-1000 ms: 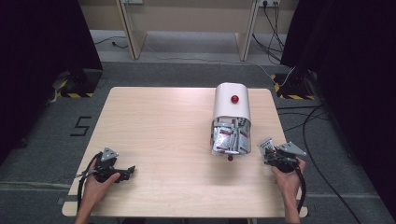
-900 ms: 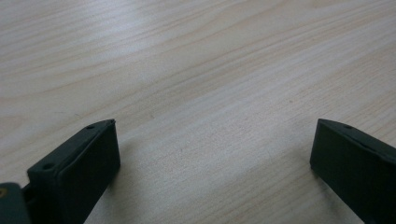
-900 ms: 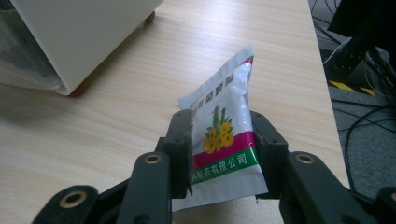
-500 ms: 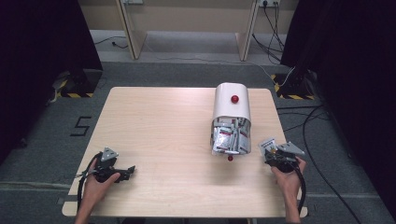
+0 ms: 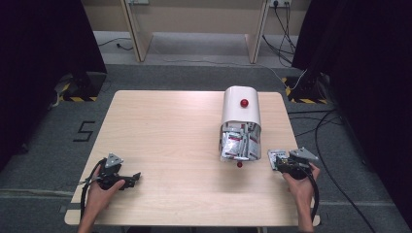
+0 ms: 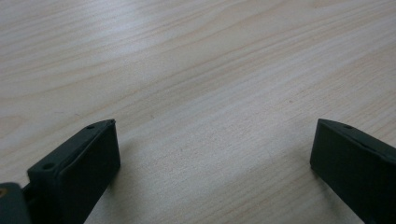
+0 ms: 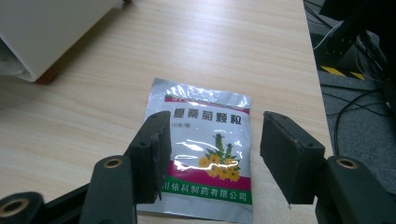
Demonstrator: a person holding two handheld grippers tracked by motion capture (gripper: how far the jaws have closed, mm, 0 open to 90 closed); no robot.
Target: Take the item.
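Wooden table, sachet between open claw

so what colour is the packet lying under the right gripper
Silver foil packet with a magenta band, green bottom strip and yellow flowers; it shows best in the right gripper view.

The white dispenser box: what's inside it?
The white dispenser box holds silver sachets with red bands, crammed upright at its open front. Its white hood covers the rest, so how far back they go is hidden.
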